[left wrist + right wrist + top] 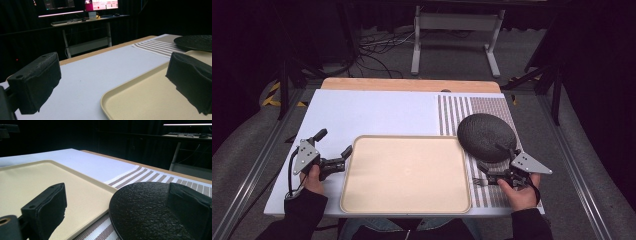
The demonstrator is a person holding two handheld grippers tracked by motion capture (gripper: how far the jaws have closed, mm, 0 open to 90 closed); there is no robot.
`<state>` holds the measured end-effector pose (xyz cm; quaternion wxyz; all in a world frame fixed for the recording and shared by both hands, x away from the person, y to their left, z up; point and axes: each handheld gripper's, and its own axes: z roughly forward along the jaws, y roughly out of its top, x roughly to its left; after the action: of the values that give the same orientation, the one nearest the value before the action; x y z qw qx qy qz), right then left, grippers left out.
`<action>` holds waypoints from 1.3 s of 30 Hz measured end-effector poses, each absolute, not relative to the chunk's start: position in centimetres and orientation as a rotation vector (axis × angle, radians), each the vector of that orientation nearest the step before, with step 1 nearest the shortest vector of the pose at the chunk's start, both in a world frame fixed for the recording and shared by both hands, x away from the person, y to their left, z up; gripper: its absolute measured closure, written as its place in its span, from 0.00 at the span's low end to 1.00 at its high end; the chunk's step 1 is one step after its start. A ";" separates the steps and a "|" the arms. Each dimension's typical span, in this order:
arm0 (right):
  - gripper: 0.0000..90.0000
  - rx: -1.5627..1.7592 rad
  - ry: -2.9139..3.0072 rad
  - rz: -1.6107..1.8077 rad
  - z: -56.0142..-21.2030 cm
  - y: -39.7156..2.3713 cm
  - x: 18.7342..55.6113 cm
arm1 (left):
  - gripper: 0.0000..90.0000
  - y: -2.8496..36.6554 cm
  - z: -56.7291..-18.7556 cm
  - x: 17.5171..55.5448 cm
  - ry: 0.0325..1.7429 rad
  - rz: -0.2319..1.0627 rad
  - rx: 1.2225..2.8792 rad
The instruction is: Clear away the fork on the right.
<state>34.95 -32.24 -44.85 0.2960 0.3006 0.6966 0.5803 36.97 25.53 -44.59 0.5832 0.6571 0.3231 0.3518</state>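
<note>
Jaws wide both sides: left gripper [334,149] straddles tray [406,172] edge, right gripper [493,161] at plate [486,136] rim.

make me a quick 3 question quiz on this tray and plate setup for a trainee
1. True or false: the black plate lies inside the beige tray.
2. What does the plate rest on? A) striped mat B) bare wood C) tray
3. Which gripper is nearest the plate?

Key:
1. False, it sits beside the tray.
2. A, the striped mat.
3. The right gripper; the left gripper straddles the tray's other edge, jaws apart.
</note>
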 end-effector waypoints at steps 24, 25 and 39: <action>0.04 0.802 1.864 1.559 -44.9 -32.4 35.0 | 0.00 25.6 -44.6 37.1 0.754 0.826 1.538; 0.04 0.796 1.858 1.571 -44.8 -32.4 35.0 | 0.00 25.5 -44.6 37.0 0.757 0.823 1.537; 0.04 0.809 1.897 1.553 -42.9 -32.9 35.5 | 0.00 25.5 -44.6 37.0 0.757 0.827 1.539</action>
<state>35.53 -32.94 -42.92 0.2763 0.3012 0.7062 0.5781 37.02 25.54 -44.59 0.5800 0.6582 0.3241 0.3539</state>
